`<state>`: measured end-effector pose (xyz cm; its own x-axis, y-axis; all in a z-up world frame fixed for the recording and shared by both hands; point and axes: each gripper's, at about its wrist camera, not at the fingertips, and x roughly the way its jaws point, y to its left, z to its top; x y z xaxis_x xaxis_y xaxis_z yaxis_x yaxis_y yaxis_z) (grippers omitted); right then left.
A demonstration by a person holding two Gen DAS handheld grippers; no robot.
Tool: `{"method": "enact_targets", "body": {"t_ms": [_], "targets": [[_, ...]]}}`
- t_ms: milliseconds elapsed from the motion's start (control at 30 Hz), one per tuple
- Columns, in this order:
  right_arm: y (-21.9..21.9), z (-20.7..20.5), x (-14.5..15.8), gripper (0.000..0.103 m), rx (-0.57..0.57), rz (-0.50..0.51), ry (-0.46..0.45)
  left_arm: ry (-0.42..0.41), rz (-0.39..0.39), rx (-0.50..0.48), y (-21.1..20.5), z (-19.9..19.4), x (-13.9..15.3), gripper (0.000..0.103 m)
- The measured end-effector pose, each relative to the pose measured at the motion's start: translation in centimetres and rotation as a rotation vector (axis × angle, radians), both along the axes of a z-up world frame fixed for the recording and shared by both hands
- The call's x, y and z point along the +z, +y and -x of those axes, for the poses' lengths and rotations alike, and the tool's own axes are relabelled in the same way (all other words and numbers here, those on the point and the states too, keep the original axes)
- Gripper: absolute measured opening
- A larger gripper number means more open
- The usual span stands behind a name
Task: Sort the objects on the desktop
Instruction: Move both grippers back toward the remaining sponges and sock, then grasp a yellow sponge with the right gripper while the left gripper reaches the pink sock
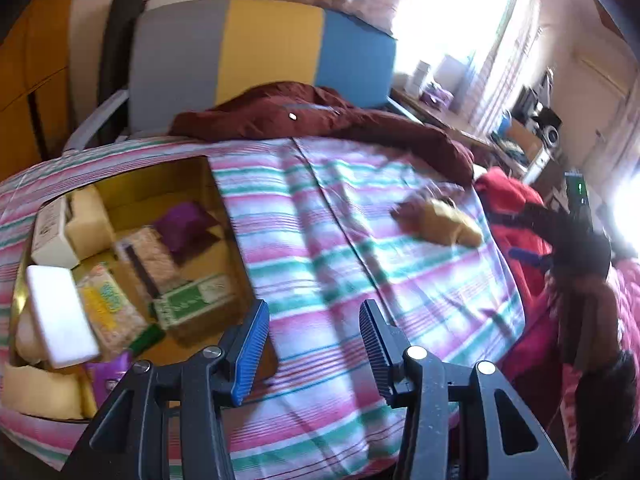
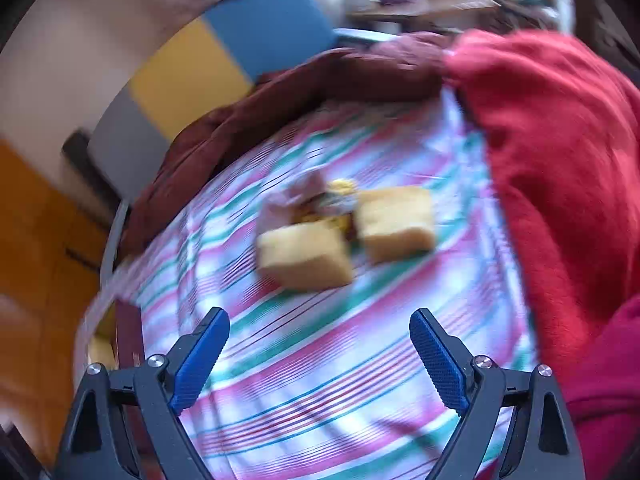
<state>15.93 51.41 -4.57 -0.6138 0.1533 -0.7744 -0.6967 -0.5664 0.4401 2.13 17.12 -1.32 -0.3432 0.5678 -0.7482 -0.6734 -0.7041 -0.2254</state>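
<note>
My left gripper [image 1: 314, 312] is open and empty, over the striped bedspread [image 1: 320, 240] just right of an open cardboard box [image 1: 224, 216]. The box holds several items: a white block [image 1: 60, 316], a purple packet [image 1: 186, 226], a green-and-white carton [image 1: 196, 300], yellow sponges [image 1: 90, 216]. My right gripper [image 2: 320, 322] is open and empty above the bedspread [image 2: 320, 360]. Ahead of it lie two yellow sponge blocks [image 2: 306, 256] [image 2: 396, 222] with a crumpled wrapper [image 2: 304, 200] behind them. The same pile shows blurred in the left wrist view [image 1: 440, 220].
A maroon garment [image 1: 320, 116] lies across the far side of the bed. A red blanket [image 2: 560, 160] is heaped at the right. A grey, yellow and blue chair back [image 1: 260, 52] stands behind. A cluttered desk [image 1: 460, 120] is at far right.
</note>
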Motion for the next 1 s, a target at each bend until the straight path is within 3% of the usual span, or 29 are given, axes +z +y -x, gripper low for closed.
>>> {"method": "enact_targets", "body": {"t_ms": [133,300,667,933,1000], "targets": [[2.7,-1.8,-0.4,0.092,-0.085,0.062,0.036,-0.022,0.024,-0.049,1.6,-0.8,-0.8,0.047],[5.0,-1.5,-1.2,0.092,-0.129,0.074,-0.009,-0.035,0.049,-0.099,3.4,-1.7,-1.7,0.047],[8.4,3.5,-3.0,0.092,-0.101,0.002,-0.124,-0.066,0.085,-0.123,5.1,-2.2,-3.0,0.047],[8.4,5.5,-4.6,0.093,-0.032,-0.032,-0.221,-0.111,0.086,-0.118,6.9,-1.1,-4.0,0.047],[8.4,5.8,-5.4,0.088,-0.015,-0.033,-0.274,-0.121,0.076,-0.127,7.5,-1.1,-4.0,0.047]]}}
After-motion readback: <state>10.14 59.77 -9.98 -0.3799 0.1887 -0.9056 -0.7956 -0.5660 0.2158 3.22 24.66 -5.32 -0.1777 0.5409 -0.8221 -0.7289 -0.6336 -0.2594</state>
